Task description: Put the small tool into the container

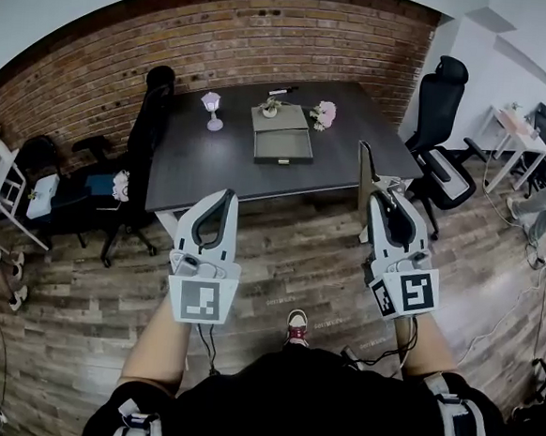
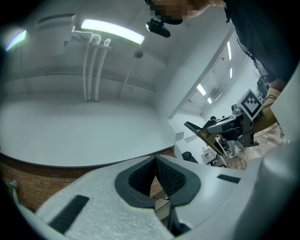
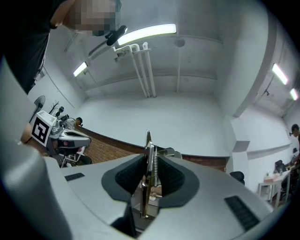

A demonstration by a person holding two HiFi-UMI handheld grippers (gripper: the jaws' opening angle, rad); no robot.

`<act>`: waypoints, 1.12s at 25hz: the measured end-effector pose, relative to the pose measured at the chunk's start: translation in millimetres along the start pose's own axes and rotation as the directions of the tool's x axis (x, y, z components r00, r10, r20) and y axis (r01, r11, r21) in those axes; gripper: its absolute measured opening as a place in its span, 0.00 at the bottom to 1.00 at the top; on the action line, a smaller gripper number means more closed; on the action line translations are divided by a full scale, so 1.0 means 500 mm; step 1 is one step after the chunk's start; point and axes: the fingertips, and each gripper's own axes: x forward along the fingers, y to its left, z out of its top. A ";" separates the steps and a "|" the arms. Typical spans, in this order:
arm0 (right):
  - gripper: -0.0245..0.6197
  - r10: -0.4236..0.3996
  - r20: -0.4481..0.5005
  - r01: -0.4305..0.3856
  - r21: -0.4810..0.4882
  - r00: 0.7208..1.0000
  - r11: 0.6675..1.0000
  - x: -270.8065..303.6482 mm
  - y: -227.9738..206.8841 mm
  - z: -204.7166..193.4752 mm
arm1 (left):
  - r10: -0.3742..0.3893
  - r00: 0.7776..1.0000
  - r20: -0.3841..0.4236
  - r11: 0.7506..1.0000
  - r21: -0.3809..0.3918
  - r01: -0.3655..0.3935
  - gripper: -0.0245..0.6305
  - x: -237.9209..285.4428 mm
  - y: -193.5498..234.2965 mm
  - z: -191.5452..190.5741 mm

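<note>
So:

1. The right gripper [image 1: 386, 193] has its jaws closed partway onto the small tool [image 3: 148, 143], a thin flat piece with a spring. It is pinched edge-on and stands up past the jaw tips.
2. The left gripper [image 2: 155, 159] has its jaws shut, pads touching, with nothing between them.
3. The container [image 1: 280, 156] is a grey open box on the desk [image 1: 202, 160], mid-width and toward the far edge. A small plant [image 1: 269, 107] and flowers [image 1: 323, 114] sit close by it. Both grippers are well short of the desk's near edge.
4. Step in hand, as I read it: carry the tool over to the box.
5. Hold the grip firm, since a thin plate can pivot between the pads.
6. Come in over the near edge and approach from above the box, clear of the plant and flowers.
7. Tip the tool down inside the walls and get it low before opening the jaws.
8. The left gripper can steady the box if it slides.
</note>
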 end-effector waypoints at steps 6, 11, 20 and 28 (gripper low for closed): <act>0.17 0.015 -0.003 -0.015 0.011 1.000 1.000 0.059 -0.025 -0.038 | 0.001 0.999 -0.035 1.000 0.013 -0.001 0.05 0.055 0.007 -0.046; 0.17 0.016 -0.010 -0.016 0.024 1.000 1.000 0.090 -0.040 -0.069 | 0.001 0.999 -0.046 1.000 -0.005 -0.001 0.05 0.091 0.010 -0.079; 0.17 0.014 -0.016 -0.013 0.034 1.000 0.999 0.143 -0.076 -0.115 | -0.013 0.998 -0.063 1.000 0.013 0.014 0.05 0.155 0.003 -0.116; 0.17 0.016 -0.013 -0.016 0.053 1.000 0.998 0.197 -0.104 -0.139 | -0.027 0.997 -0.066 0.999 0.027 0.029 0.05 0.213 0.013 -0.134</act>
